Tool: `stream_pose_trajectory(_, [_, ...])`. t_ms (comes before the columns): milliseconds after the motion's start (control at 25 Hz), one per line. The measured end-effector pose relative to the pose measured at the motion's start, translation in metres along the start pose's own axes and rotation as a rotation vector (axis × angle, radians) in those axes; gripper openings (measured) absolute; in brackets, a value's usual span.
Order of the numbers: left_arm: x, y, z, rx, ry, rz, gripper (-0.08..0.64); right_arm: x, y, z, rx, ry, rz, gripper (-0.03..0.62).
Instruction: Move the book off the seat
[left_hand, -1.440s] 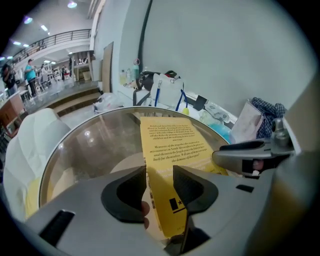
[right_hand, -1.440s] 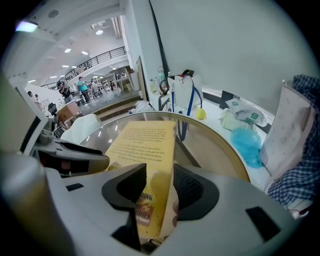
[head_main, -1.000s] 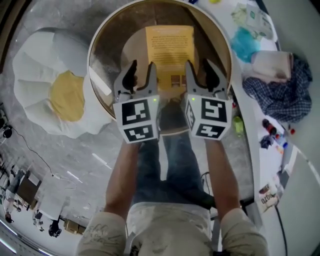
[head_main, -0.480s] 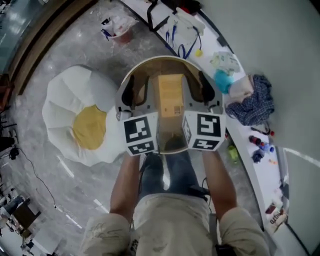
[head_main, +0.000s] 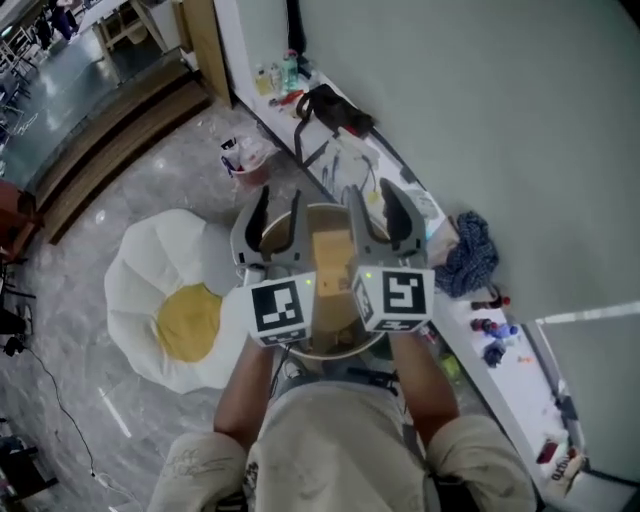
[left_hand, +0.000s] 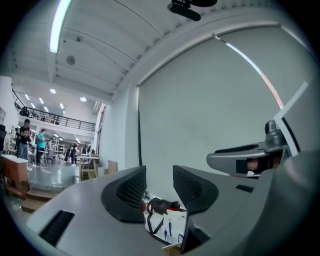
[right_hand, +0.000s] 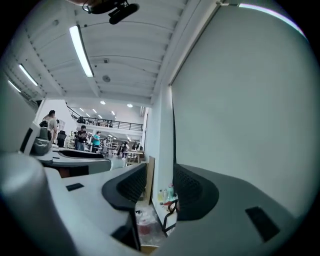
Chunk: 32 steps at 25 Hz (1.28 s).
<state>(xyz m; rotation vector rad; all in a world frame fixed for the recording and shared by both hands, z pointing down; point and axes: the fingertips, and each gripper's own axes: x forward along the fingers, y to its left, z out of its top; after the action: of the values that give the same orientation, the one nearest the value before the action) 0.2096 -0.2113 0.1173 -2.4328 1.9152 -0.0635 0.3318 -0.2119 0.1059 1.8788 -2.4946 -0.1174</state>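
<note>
An orange-tan book (head_main: 330, 262) lies flat in the round wooden-shelled seat (head_main: 326, 350), seen only in the head view between my two grippers. My left gripper (head_main: 279, 205) and right gripper (head_main: 370, 200) are held side by side above the seat, apart from the book, jaws pointing away from me toward the wall. The left gripper view shows the left gripper (left_hand: 159, 180) open with nothing between its jaws. The right gripper (right_hand: 160, 180) in its own view is open and empty too. Both views look at the wall and ceiling; the book is hidden there.
A white and yellow egg-shaped cushion (head_main: 170, 310) lies on the floor left of the seat. A white counter (head_main: 505, 375) runs along the wall on the right, with a blue plaid cloth (head_main: 465, 255), bottles and a black bag (head_main: 335, 110). A small bin (head_main: 245, 160) stands beyond.
The head view has pulled back and tilted up, so the seat and book look smaller and farther. Both grippers have risen away from the book, still open and empty.
</note>
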Motion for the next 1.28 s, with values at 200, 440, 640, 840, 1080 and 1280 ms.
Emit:
stream_pose_trajectory(200, [-0.026, 0.011, 0.037, 0.037, -0.068, 0.018, 0.172, -0.025, 0.010, 0.043, -0.008, -0.080, 0.007, 0.172])
stream_pose_trajectory(440, [-0.033, 0.003, 0.052, 0.052, -0.114, -0.003, 0.172, -0.042, 0.010, 0.056, -0.028, -0.107, -0.004, 0.172])
stream_pose_trajectory(640, [-0.038, -0.010, 0.062, 0.073, -0.138, -0.019, 0.168, -0.049, 0.009, 0.062, -0.021, -0.121, 0.001, 0.107])
stream_pose_trajectory(840, [-0.042, -0.015, 0.060, 0.076, -0.139, -0.009, 0.045, -0.051, 0.009, 0.057, -0.018, -0.107, -0.013, 0.006])
stream_pose_trajectory(1080, [-0.047, -0.013, 0.051, 0.056, -0.113, -0.012, 0.002, -0.049, 0.021, 0.044, -0.030, -0.053, -0.012, 0.005])
stream_pose_trajectory(1280, [-0.047, -0.010, 0.045, 0.060, -0.098, -0.002, 0.002, -0.046, 0.025, 0.044, -0.048, -0.054, -0.015, 0.005])
